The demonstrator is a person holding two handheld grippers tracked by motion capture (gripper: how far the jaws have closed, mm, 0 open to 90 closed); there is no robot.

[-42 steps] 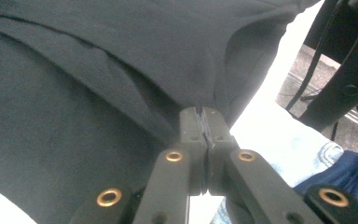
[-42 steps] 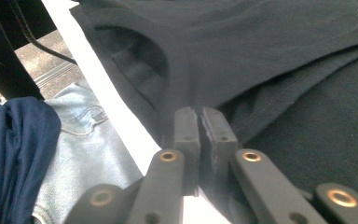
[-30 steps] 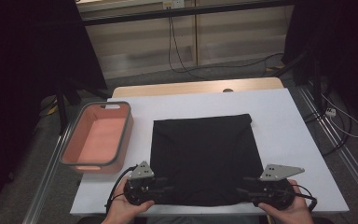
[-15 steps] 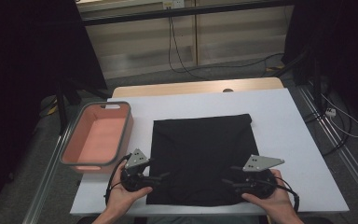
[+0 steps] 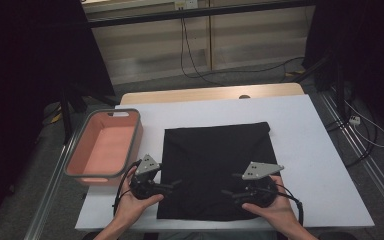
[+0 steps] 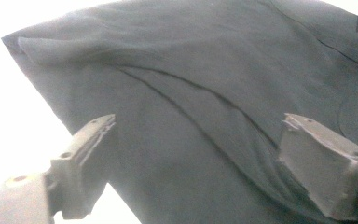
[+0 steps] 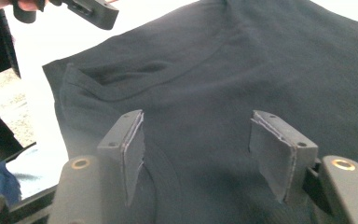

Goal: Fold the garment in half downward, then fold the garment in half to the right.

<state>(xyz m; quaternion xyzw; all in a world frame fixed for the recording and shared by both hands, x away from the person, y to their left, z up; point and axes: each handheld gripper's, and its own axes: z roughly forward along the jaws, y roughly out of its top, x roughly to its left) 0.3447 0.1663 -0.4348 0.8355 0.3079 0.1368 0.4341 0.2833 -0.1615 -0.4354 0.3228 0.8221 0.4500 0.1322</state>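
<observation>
A black cloth (image 5: 215,165) lies folded flat in a rough square on the white table (image 5: 320,165). My left gripper (image 5: 174,185) hovers over its near left part, and my right gripper (image 5: 228,192) over its near right part; their tips point toward each other. In the left gripper view the cloth (image 6: 205,74) lies under the left gripper (image 6: 198,121), whose jaws have just been opening with nothing between them. In the right gripper view the right gripper (image 7: 196,114) has also just been opening above the cloth (image 7: 242,60), gripping nothing.
A pink tub (image 5: 105,145) stands at the table's left edge, beside the cloth. Bare white table runs to the right of the cloth and behind it. The left gripper's jaw (image 7: 84,11) shows at the top left of the right gripper view.
Both grippers have moved from the cloth's near corners inward over it, the right one farther. Their jaws have spread wider.
</observation>
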